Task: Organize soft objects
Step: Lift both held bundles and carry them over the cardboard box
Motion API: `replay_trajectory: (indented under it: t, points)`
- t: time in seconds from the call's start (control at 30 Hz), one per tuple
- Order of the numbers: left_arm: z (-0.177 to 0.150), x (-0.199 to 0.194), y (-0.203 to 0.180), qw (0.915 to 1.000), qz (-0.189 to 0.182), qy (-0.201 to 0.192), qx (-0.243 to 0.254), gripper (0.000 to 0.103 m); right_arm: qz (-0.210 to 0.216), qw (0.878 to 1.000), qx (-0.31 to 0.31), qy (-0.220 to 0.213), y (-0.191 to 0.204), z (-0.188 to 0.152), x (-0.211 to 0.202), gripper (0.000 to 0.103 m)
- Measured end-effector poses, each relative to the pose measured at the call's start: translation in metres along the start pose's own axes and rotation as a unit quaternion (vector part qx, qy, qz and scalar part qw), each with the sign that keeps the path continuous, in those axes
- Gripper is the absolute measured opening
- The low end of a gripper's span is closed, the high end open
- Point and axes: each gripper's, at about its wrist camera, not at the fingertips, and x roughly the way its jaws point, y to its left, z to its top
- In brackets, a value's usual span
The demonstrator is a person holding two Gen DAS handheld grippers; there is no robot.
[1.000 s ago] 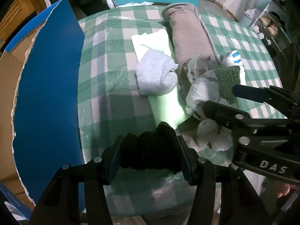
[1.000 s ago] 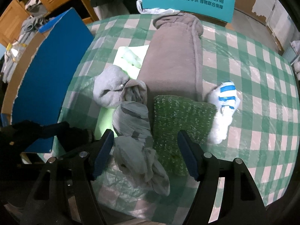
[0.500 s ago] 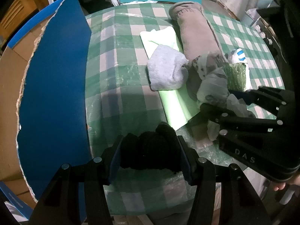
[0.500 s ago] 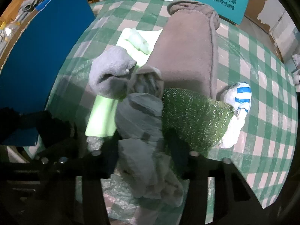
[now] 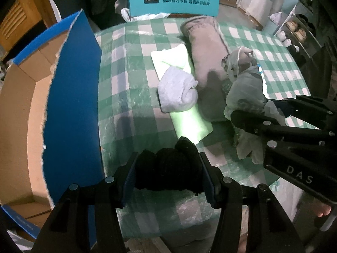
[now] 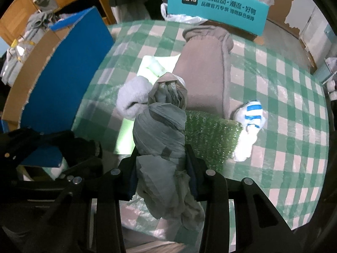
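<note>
My left gripper (image 5: 168,175) is shut on a black rolled sock (image 5: 168,168) and holds it over the near edge of the round green-checked table (image 5: 134,88). My right gripper (image 6: 161,168) is shut on a grey rolled cloth bundle (image 6: 162,130) and holds it lifted above the table; it shows at the right of the left wrist view (image 5: 244,92). On the table lie a light grey rolled sock (image 5: 177,90), a pale green cloth (image 5: 189,122), a long taupe towel (image 6: 206,67), a green fuzzy cloth (image 6: 210,132) and a white sock with blue stripes (image 6: 250,118).
An open cardboard box with a blue flap (image 5: 71,105) stands left of the table. A teal sign (image 5: 174,0) stands at the far edge. Shelves with small items (image 5: 294,31) are at the right. The left gripper's body (image 6: 42,154) crosses the lower left of the right wrist view.
My right gripper has closed on the grey cloth bundle and lifted it off the table. My left gripper still holds the black sock and has pulled back slightly.
</note>
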Motion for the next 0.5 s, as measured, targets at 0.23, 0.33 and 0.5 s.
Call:
replay_trajectory:
  t: [0.23, 0.33, 0.5]
  points:
    - [0.004, -0.018, -0.008, 0.9997, 0.011, -0.021, 0.002, 0.056, -0.002, 1.000, 0.007, -0.015, -0.001, -0.001, -0.027, 0.038]
    - [0.007, -0.022, -0.016, 0.9994, 0.015, -0.029, 0.004, 0.056, -0.001, 1.000, 0.009, -0.022, -0.001, -0.001, -0.037, 0.038]
    - [0.008, -0.039, -0.017, 0.9988, 0.016, -0.045, 0.005, 0.056, -0.002, 0.999, 0.007, -0.038, 0.002, 0.001, -0.053, 0.038]
